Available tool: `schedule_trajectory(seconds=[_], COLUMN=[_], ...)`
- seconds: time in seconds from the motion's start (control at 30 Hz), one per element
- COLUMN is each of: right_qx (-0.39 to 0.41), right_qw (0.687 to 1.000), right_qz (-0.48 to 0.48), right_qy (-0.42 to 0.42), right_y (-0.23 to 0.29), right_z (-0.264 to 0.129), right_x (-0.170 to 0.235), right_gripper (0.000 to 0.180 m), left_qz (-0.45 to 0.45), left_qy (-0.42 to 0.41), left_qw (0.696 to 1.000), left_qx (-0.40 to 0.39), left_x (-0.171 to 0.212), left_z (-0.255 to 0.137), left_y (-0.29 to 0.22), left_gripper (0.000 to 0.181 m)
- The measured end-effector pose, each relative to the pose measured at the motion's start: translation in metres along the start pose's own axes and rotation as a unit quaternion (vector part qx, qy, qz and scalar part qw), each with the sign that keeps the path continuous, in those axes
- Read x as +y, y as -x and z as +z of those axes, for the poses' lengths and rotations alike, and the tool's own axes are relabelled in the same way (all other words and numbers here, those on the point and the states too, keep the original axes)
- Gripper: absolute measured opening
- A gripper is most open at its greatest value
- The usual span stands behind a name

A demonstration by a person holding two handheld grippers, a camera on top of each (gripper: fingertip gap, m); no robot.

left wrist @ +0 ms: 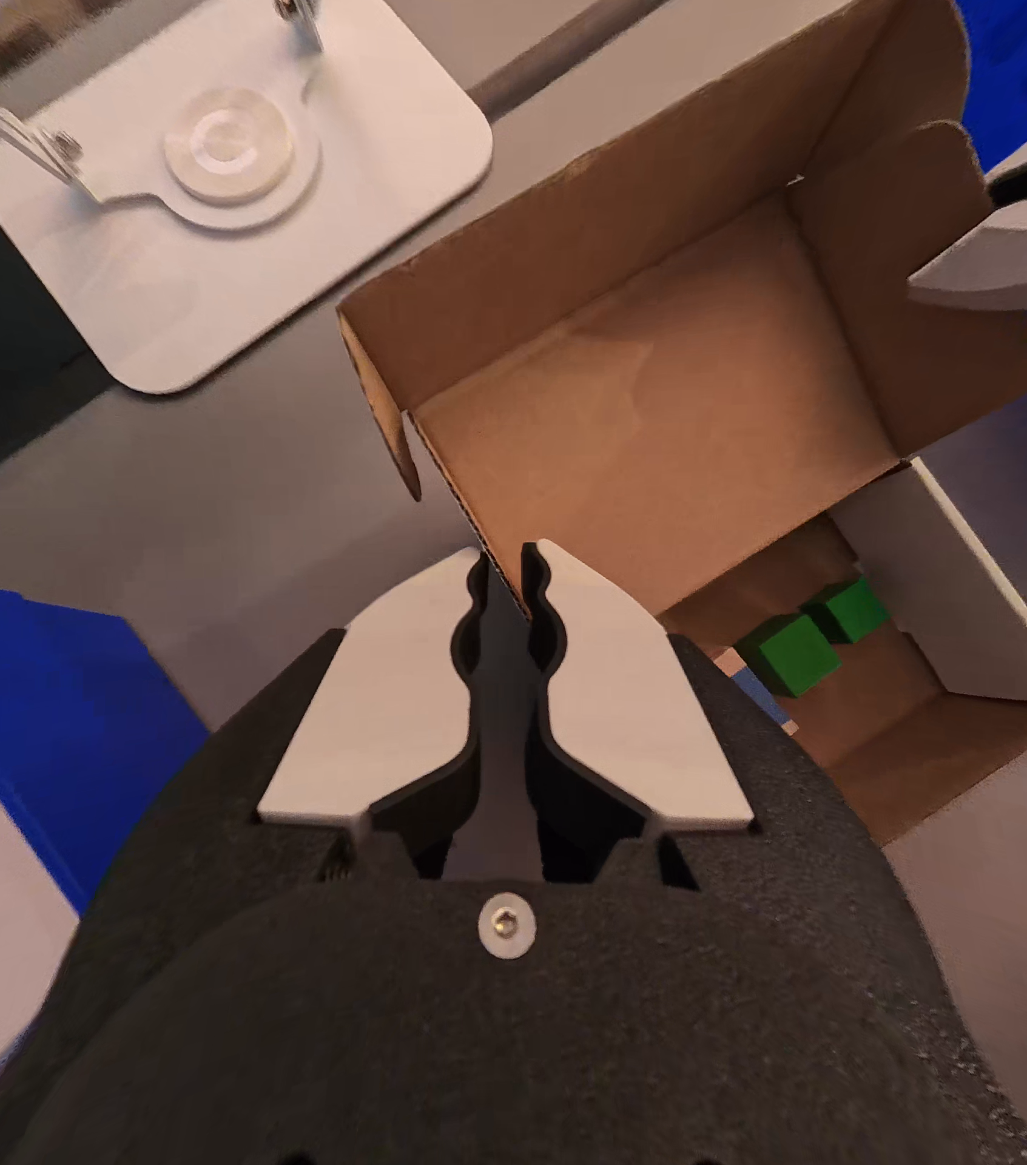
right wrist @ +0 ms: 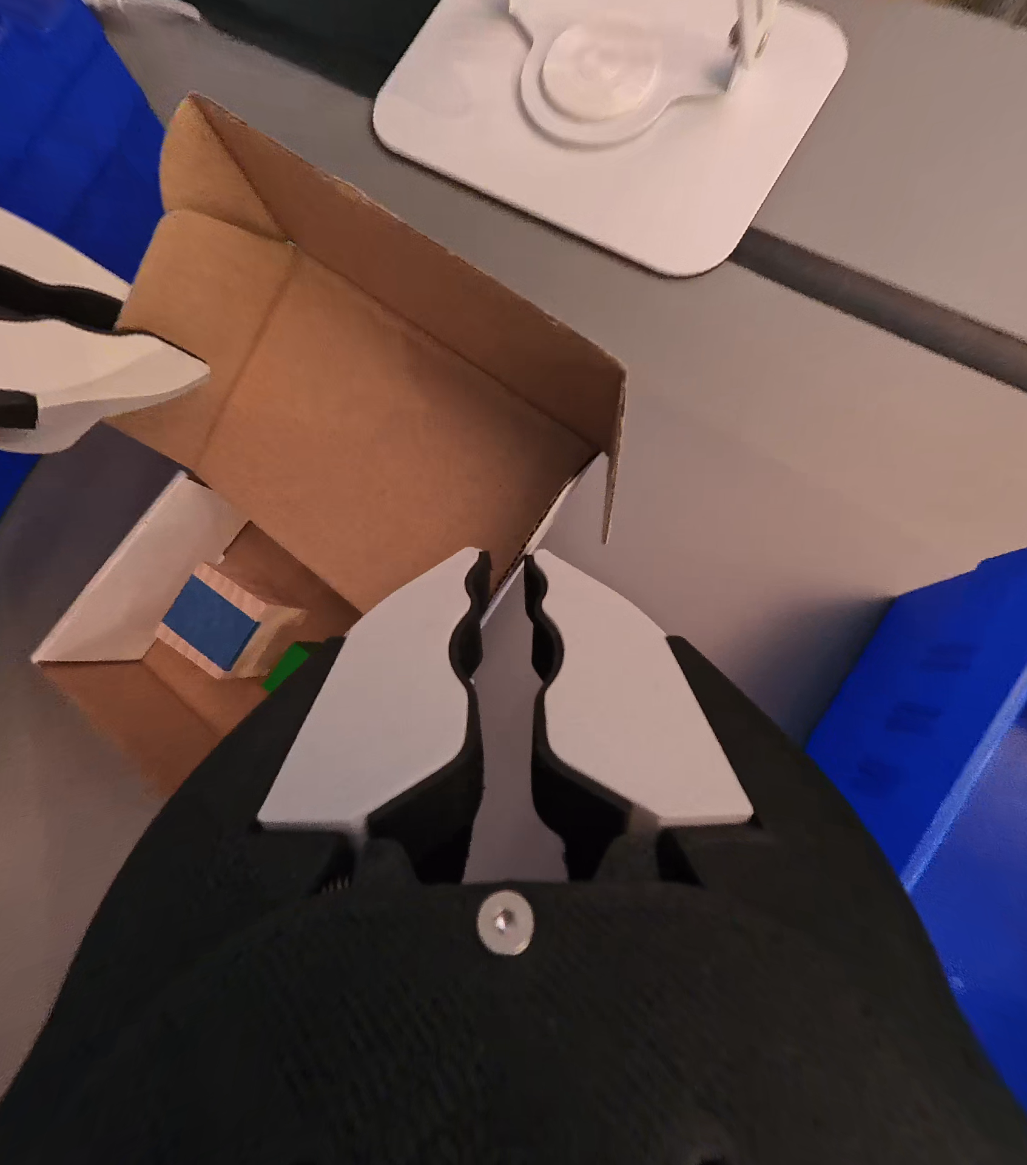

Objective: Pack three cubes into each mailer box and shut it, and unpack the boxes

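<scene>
An open mailer box [left wrist: 971,605] stands on the grey table with its brown lid [left wrist: 655,410] raised. Two green cubes [left wrist: 800,655] lie inside it. My left gripper [left wrist: 505,555] is shut on the lid's left edge. In the right wrist view the lid [right wrist: 372,410] rises above the box [right wrist: 113,605], which holds a blue-faced wooden cube [right wrist: 208,624] and a green cube [right wrist: 287,665]. My right gripper [right wrist: 505,561] is shut on the lid's right edge. Each gripper shows in the other's view: the right one [left wrist: 1015,252], and the left one [right wrist: 120,340].
A white stand base [left wrist: 214,208] with a clear round disc sits behind the box, also in the right wrist view [right wrist: 624,126]. Blue bins stand to the left [left wrist: 57,693], to the right [right wrist: 971,725] and at the back left [right wrist: 44,126]. One gripper's finger ends stand about 15 cm off the other's.
</scene>
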State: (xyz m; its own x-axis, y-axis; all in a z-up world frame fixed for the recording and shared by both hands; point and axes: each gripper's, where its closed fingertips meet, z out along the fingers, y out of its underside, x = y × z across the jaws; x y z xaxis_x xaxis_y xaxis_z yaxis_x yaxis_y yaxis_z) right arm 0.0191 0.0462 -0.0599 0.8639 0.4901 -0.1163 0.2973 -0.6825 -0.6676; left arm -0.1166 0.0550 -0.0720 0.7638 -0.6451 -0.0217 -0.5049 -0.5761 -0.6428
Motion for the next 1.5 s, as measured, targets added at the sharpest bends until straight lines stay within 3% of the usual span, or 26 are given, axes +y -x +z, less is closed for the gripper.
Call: schedule_trajectory(seconds=[0.03,0.37,0.53,0.9,1.3,1.5], right_qx=[0.003,0.018,0.031,0.030,0.015,0.084], right_qw=[1.000,0.984,0.978,0.970,0.971,0.941], right_qz=[0.002,-0.020,-0.059,-0.117,-0.080,-0.154], right_qy=[-0.016,-0.178,-0.197,-0.213,-0.223,-0.291], right_y=[-0.001,0.014,0.031,0.065,0.057,0.056], right_z=[-0.001,-0.024,-0.033,-0.048,-0.065,-0.092], right_x=[-0.004,-0.002,0.008,0.048,0.076,0.056], right_gripper=[0.011,0.015,0.018,0.038,0.039,0.041], left_qz=[0.001,0.048,0.053,0.072,0.040,0.064], left_qy=[-0.015,-0.126,-0.142,-0.140,-0.124,-0.188], left_qw=[1.000,0.986,0.984,0.986,0.991,0.969], left_qx=[-0.012,-0.100,-0.097,-0.046,-0.009,-0.150], left_x=[-0.004,-0.011,-0.002,0.036,0.075,0.059], left_z=[-0.001,-0.011,-0.024,-0.040,-0.053,-0.089], left_y=[0.002,-0.011,-0.024,-0.063,-0.076,-0.048], left_gripper=[0.009,0.010,0.014,0.050,0.046,0.054])
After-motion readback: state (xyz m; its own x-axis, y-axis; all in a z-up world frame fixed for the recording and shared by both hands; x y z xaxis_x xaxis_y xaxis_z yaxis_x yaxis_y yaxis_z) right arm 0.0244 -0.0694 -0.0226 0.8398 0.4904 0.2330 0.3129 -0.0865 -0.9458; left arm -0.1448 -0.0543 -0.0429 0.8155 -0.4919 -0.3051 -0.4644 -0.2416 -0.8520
